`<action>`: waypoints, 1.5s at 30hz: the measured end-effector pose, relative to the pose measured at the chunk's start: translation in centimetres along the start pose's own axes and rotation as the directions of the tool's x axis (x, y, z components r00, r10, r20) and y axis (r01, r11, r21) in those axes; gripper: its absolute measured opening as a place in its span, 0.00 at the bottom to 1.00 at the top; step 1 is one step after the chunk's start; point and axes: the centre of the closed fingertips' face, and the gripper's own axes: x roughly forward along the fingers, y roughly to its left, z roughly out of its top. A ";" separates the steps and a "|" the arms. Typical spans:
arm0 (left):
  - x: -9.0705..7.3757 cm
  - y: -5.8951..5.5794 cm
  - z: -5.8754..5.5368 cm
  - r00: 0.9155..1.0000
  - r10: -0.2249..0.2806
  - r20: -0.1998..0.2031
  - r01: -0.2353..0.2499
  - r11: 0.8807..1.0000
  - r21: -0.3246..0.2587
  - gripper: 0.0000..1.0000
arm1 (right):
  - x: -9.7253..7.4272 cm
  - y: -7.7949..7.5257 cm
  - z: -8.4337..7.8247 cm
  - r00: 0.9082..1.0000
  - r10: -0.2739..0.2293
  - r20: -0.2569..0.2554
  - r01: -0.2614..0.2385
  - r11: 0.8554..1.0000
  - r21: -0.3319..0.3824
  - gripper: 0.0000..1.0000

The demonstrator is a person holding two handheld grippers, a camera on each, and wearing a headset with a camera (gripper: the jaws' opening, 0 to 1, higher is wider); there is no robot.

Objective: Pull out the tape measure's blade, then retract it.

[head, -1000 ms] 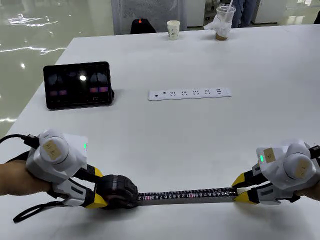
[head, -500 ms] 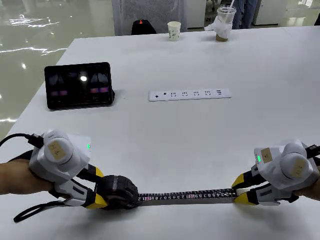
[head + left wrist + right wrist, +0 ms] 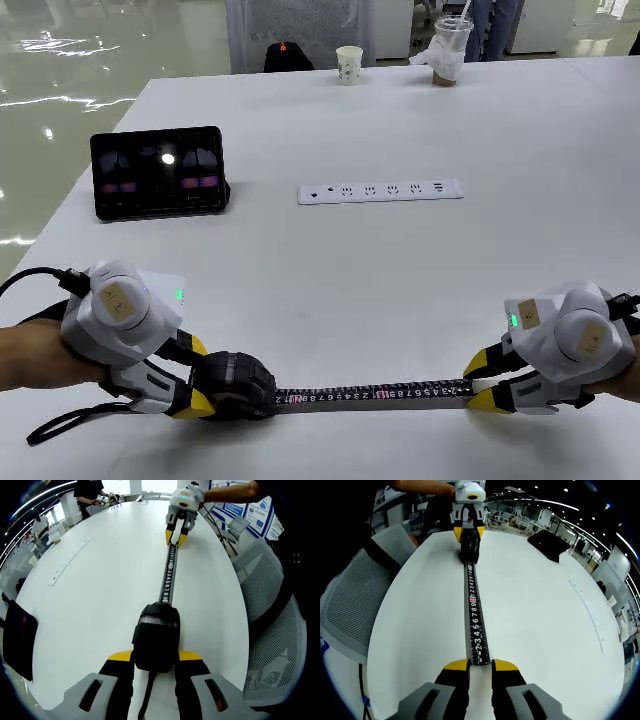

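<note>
The black tape measure case (image 3: 236, 385) rests on the white table (image 3: 400, 270) at the near left, and my left gripper (image 3: 196, 376) is shut on it. Its dark blade (image 3: 375, 393), printed with numbers, lies drawn out flat to the right. My right gripper (image 3: 484, 379) is shut on the blade's end. In the left gripper view the case (image 3: 156, 636) sits between the yellow fingertips and the blade (image 3: 168, 572) runs away to the right gripper (image 3: 176, 537). In the right gripper view the blade (image 3: 473, 615) leads to the case (image 3: 470, 547) held by the left gripper (image 3: 468, 530).
A dark tablet (image 3: 158, 171) stands at the left of the table. A white power strip (image 3: 380, 189) lies in the middle. At the far edge are a paper cup (image 3: 348, 63) and a plastic drink cup (image 3: 445, 50). A black cable (image 3: 70, 420) trails at the near left.
None of the things has visibly moved; the whole picture has shifted slightly down as the head camera moved. Both grippers keep their hold.
</note>
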 end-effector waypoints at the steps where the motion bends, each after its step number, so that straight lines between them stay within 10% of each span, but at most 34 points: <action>1: 0.0 0.0 0.0 1.000 0.002 0.000 -0.002 1.000 -0.003 0.26 | 0.0 0.0 -0.1 1.000 -0.005 -0.006 0.005 1.000 -0.004 0.14; 24: -1.4 -1.8 -1.9 0.998 0.061 -0.007 -0.062 0.994 -0.089 0.44 | -2.2 1.2 -1.4 0.995 -0.096 0.016 0.093 0.987 0.129 0.31; 45: -2.3 -5.3 -1.8 0.981 0.171 0.094 -0.138 0.947 -0.289 0.69 | -3.7 4.5 -1.9 0.980 -0.195 0.047 0.173 0.940 0.294 0.55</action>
